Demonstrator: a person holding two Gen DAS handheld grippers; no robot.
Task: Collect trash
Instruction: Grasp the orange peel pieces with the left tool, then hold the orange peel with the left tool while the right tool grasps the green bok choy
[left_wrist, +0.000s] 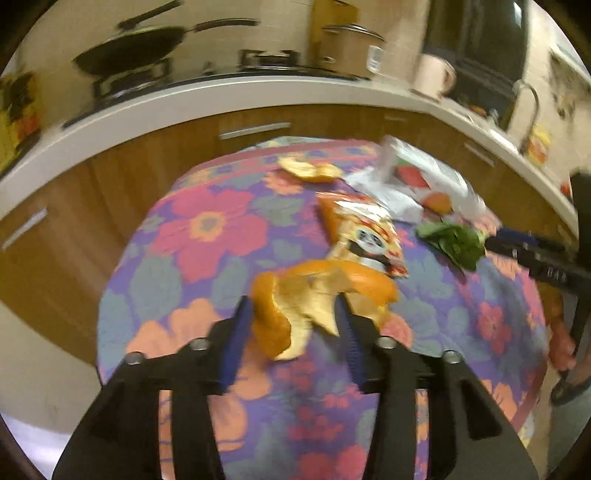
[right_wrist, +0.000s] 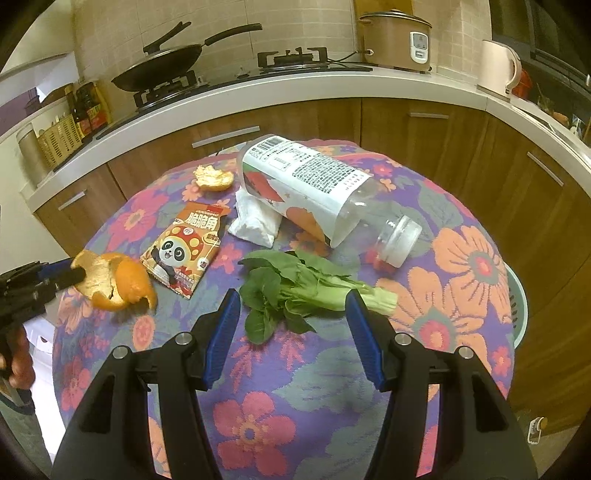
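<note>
A large curled orange peel (left_wrist: 280, 295) sits between the blue-padded fingers of my left gripper (left_wrist: 293, 302) over the flowered tablecloth; the jaws stand apart and do not clamp it. The right wrist view shows the same peel (right_wrist: 114, 280) at the table's left edge, with the left gripper (right_wrist: 55, 275) touching it. My right gripper (right_wrist: 291, 295) is open just above a bunch of green leafy vegetable (right_wrist: 295, 288), nothing between its pads. A panda snack packet (right_wrist: 184, 247), a second peel (right_wrist: 214, 179), a crumpled tissue (right_wrist: 255, 221) and a lying plastic bottle (right_wrist: 317, 188) are spread on the table.
The round table (right_wrist: 258, 424) stands before wooden cabinets and a white counter (right_wrist: 295, 92) with a wok, stove, rice cooker and kettle. A pale green basket (right_wrist: 517, 314) peeks out beyond the table's right edge. A person's hand (right_wrist: 18, 362) holds the left gripper.
</note>
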